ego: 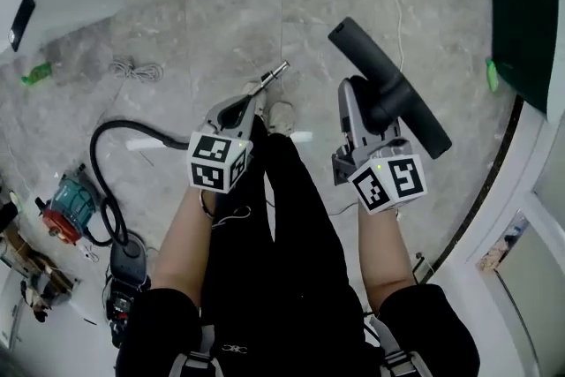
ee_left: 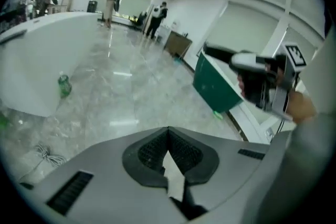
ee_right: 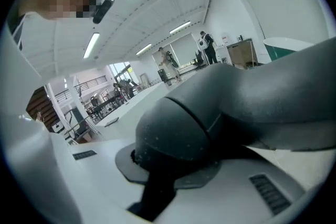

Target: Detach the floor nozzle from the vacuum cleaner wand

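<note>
So the right gripper (ego: 365,98) is clamped on the floor nozzle (ego: 389,89), holding it up in the air in front of the person's legs, well clear of the marble floor (ego: 221,4). In the right gripper view the jaws squeeze a dark rounded part (ee_right: 181,131), I think the nozzle's neck, but it's too close up to be sure. The left gripper (ego: 277,71) is clenched shut with nothing in it; its pads (ee_left: 157,152) meet. The vacuum body (ego: 124,282) and its black hose (ego: 108,181) sit on the floor off to the left, well apart from the nozzle.
</note>
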### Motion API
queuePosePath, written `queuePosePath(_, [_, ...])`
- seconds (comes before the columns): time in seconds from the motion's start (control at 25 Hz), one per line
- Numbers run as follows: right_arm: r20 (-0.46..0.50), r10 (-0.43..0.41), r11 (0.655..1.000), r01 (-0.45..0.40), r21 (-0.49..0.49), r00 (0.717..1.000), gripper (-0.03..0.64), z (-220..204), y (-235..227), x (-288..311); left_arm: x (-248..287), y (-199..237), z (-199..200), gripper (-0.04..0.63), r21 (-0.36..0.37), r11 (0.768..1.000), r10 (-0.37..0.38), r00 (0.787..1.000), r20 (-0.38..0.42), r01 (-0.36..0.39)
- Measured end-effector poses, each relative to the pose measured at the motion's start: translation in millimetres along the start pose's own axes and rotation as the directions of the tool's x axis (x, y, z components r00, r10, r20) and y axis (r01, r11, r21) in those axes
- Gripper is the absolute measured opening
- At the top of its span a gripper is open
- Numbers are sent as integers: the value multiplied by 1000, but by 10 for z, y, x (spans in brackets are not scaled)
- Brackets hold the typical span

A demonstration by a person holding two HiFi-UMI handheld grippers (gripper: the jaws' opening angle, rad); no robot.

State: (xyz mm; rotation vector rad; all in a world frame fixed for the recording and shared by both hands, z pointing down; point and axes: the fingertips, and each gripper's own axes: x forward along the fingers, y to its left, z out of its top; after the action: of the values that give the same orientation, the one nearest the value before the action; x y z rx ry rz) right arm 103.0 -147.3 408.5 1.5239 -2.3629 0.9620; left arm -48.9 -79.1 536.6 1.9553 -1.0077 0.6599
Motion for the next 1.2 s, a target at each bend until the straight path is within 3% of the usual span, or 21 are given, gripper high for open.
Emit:
queuePosePath(0.12, [13,-11,1000,11,20,1000,77,570,315,-456,-745,-489,757,8,-28,999,22,995,97,-19])
queuePosePath(0.24, [113,5,999,-10,43,994,77,1335,504,-693,-1212,-840,1551,8,61,996,43,974,224,-58])
queuePosePath(0.32, [166,8,1000,-6,-10,986,77,1786,661,-940,-1549,-1119,1884,8,101,992,40,961,273,-70])
queuePosePath(0.44, [220,16,998,-4,-56,975,77,2276,908,-1292,-2066,-1517,2240,8,50,999,-6,942,335,-11])
queuePosePath(0.56, [273,25,999,-12,-52,962,77,2610,1154,-1567,-2483,-1793,2495,8,51,999,-22,918,396,3])
queuePosePath(0.68, [297,23,998,-3,-69,954,77,2814,1368,-1789,-2785,-1952,2633,8,144,987,-1,902,432,-68])
queuePosePath(0.8, [352,40,994,-3,-106,935,77,3056,1543,-1950,-3058,-2006,2847,8,194,971,31,872,489,-143])
queuePosePath(1.08, [480,124,975,-17,-221,868,77,3553,2213,-2217,-3788,-2029,3424,8,201,936,103,774,625,-287])
queuePosePath(1.2, [502,151,966,-19,-258,852,77,3624,2487,-2250,-4074,-1990,3539,8,160,944,122,754,645,-290])
